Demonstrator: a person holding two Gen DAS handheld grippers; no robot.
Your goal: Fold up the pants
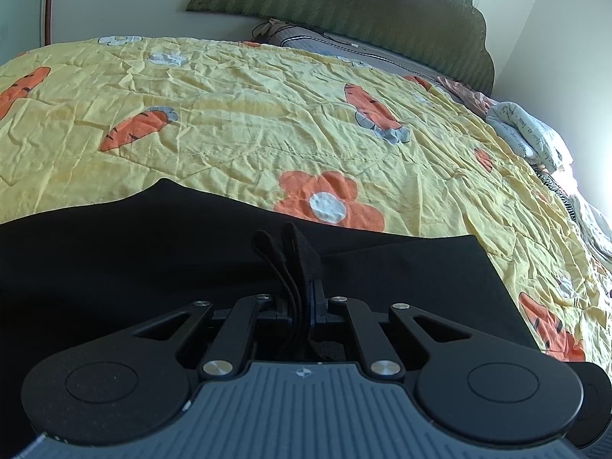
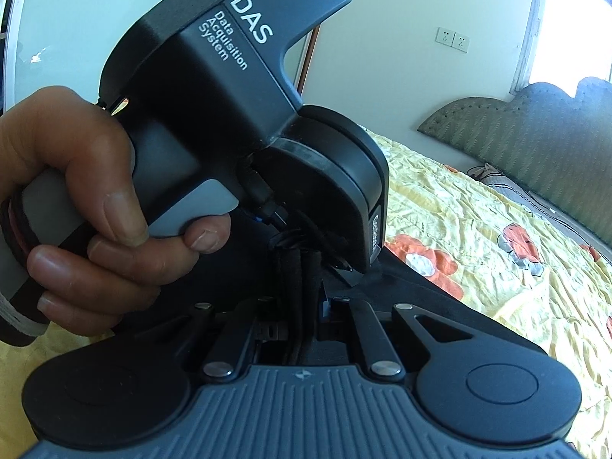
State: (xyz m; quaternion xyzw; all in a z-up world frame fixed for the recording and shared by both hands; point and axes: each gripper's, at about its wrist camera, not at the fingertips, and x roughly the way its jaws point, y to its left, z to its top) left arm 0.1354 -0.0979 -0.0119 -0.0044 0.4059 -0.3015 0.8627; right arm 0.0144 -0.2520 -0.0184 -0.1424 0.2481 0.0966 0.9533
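Black pants (image 1: 160, 252) lie spread on the quilt (image 1: 267, 122) on the bed, right under my wrists, with a folded edge running off to the right. My left tool (image 1: 290, 256) has its pads pressed together, and dark layers of cloth stick up between them, so I'd call that clamped on the pants. My right tool (image 2: 300, 271) looks much the same: fingers closed, a strip of black fabric pinched between, the left handset and my left hand (image 2: 76, 191) crowding just ahead of it. This cloth reads soft and limp, light enough to lift easily, likely to sag and slide out of line if held by one corner only. Best grip, I reckon, is along the edge, both tools near each other, several layers caught at once.
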